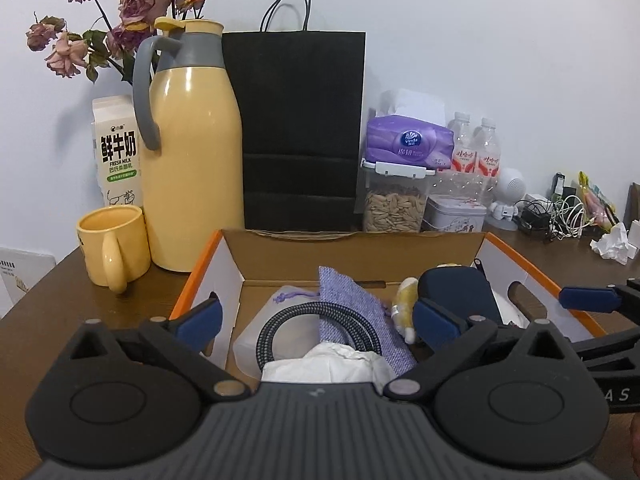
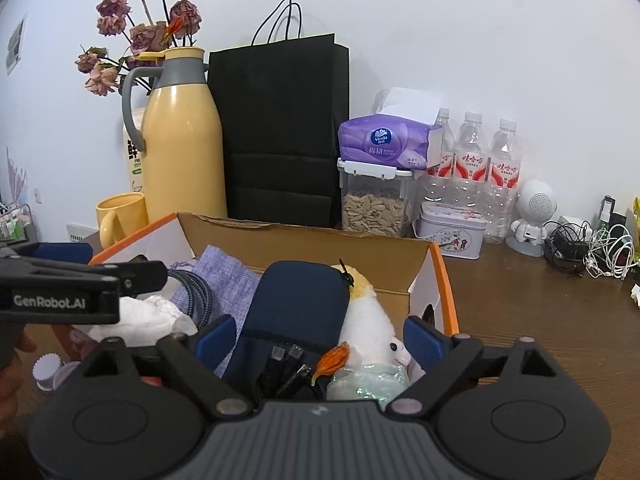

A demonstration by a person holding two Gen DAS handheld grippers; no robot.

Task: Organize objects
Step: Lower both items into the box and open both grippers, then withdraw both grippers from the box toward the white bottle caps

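Your left gripper (image 1: 316, 322) hangs spread over the box (image 1: 360, 254), low centre of its frame; the cable (image 1: 296, 322), pouch (image 1: 352, 308) and tissue (image 1: 328, 364) lie between its fingers; your right gripper (image 2: 320, 340) is spread too, the case (image 2: 298, 308) and plush (image 2: 372, 328) between its fingers, bottom centre.

Box (image 1: 400, 256) in front of bag (image 1: 296, 132); jug (image 1: 192, 168) left (mug (image 1: 114, 244) before it); pouch (image 1: 356, 312) w/ cable (image 1: 312, 320) inside box.

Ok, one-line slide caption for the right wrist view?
Open right tool hovers over orange-edged cardboard box holding navy zip case and white plush toy.
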